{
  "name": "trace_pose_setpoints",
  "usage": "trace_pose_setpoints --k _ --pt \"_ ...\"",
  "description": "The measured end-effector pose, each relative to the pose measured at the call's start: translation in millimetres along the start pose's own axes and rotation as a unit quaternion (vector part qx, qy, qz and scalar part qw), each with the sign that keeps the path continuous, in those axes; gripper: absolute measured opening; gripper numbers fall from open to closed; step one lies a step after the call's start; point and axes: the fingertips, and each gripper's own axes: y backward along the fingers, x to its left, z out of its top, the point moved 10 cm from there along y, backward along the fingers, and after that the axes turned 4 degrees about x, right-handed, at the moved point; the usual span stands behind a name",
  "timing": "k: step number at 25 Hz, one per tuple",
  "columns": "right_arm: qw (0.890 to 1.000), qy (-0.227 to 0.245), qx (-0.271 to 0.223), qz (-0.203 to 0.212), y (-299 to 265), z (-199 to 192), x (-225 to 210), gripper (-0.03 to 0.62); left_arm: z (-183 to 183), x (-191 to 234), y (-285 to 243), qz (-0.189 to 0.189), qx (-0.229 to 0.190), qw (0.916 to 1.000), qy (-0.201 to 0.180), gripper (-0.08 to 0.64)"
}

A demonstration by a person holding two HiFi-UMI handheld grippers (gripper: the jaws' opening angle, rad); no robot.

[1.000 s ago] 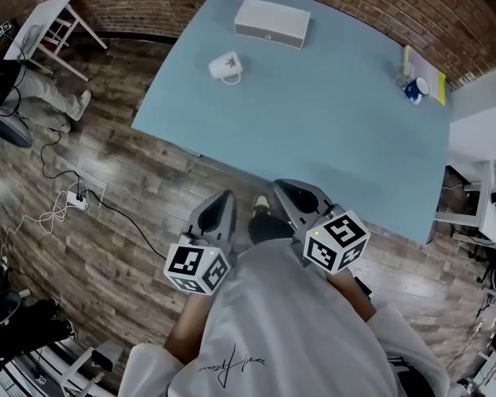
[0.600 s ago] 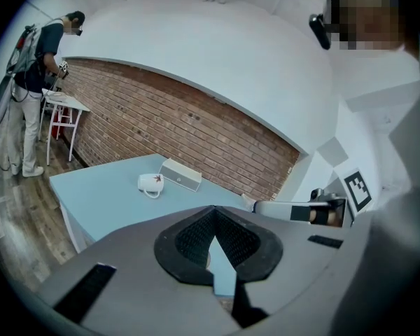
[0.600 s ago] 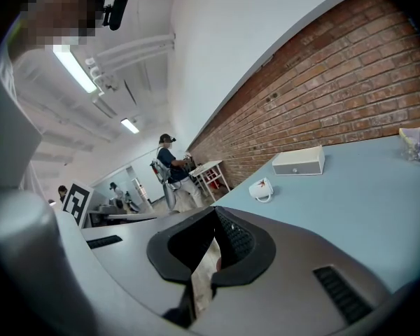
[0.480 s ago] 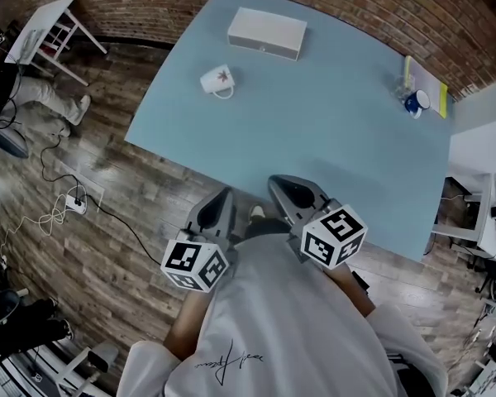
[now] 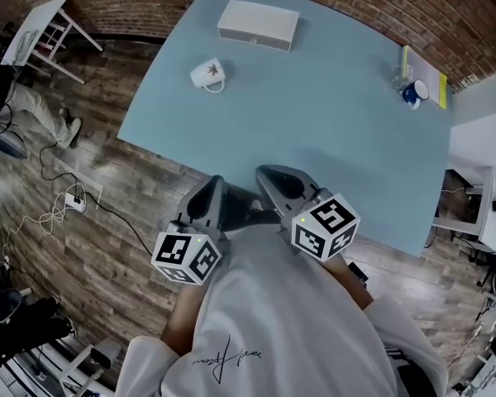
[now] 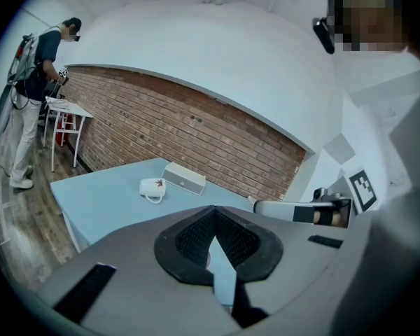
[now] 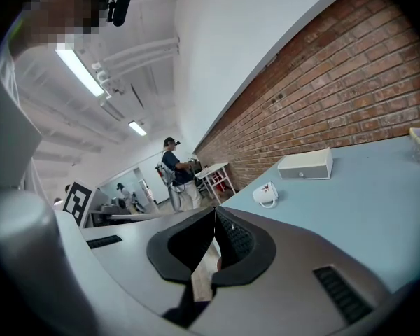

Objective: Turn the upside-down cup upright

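A white cup (image 5: 207, 74) with a red leaf print rests on the light blue table (image 5: 331, 131), toward its far left; its handle points my way. It also shows small in the left gripper view (image 6: 152, 187) and in the right gripper view (image 7: 266, 194). Both grippers hang close to my body at the table's near edge, far short of the cup. My left gripper (image 5: 212, 184) has its jaws shut with nothing between them (image 6: 213, 212). The right gripper (image 5: 269, 176) is likewise shut and empty (image 7: 215, 212).
A flat white box (image 5: 258, 25) lies beyond the cup near the brick wall. A blue cup (image 5: 413, 92) and a yellow sheet (image 5: 438, 85) sit at the table's far right corner. Cables and a power strip (image 5: 76, 198) lie on the wooden floor at left. A person (image 6: 35, 82) stands by a small white table.
The head view has swung, so the table and cup sit further left in it. Both grippers have risen slightly toward the table's near edge, still shut.
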Motion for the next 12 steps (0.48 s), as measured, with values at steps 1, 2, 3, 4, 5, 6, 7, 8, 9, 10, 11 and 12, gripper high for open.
trace_pose_setpoints --k 1,2,3,4,5,6,7,8,9,10,11,12 --pt "1.000 0.006 0.001 -0.002 -1.1 0.7 -0.9 0.021 1.2 -0.6 -1.6 0.000 -0.002 1.0000 -0.003 0.009" --pt "1.000 0.013 0.001 -0.005 -2.6 2.1 -1.5 0.021 2.7 -0.9 -3.4 0.000 -0.005 1.0000 -0.007 0.009" --pt "1.000 0.021 0.001 -0.007 -4.3 3.7 -1.7 0.021 4.1 -0.8 -5.0 0.001 -0.007 0.9999 -0.010 0.009" --pt "1.000 0.027 0.002 -0.008 -5.8 5.7 -1.8 0.021 5.4 -0.5 -6.4 0.002 -0.009 0.9999 -0.011 0.009" --pt "0.999 0.032 0.003 -0.008 -7.3 7.8 -2.0 0.021 6.7 0.2 -7.6 0.004 -0.012 0.9999 -0.011 0.009" --pt "0.999 0.036 0.004 -0.009 -9.0 10.2 -2.3 0.021 8.3 1.2 -8.8 0.006 -0.014 0.9998 -0.011 0.009" --pt "0.999 0.038 0.005 -0.011 -10.8 12.8 -3.0 0.021 10.3 2.8 -10.3 0.008 -0.015 0.9998 -0.012 0.009" --pt "0.999 0.041 0.005 -0.013 -13.0 15.5 -3.9 0.021 12.5 4.6 -12.0 0.010 -0.017 0.9997 -0.014 0.009" --pt "0.999 0.046 0.005 -0.016 -15.3 18.2 -5.1 0.021 14.8 6.7 -14.1 0.012 -0.019 0.9996 -0.016 0.009" --pt "0.999 0.051 0.006 -0.018 -17.7 20.8 -6.2 0.021 17.1 8.7 -16.2 0.014 -0.022 0.9995 -0.016 0.009" --pt "0.998 0.055 0.008 -0.021 -20.0 23.2 -7.2 0.021 19.2 10.6 -18.1 0.015 -0.026 0.9995 -0.014 0.009" --pt "0.998 0.059 0.012 -0.024 -22.3 25.3 -7.9 0.021 21.1 12.4 -19.8 0.016 -0.029 0.9994 -0.012 0.009"
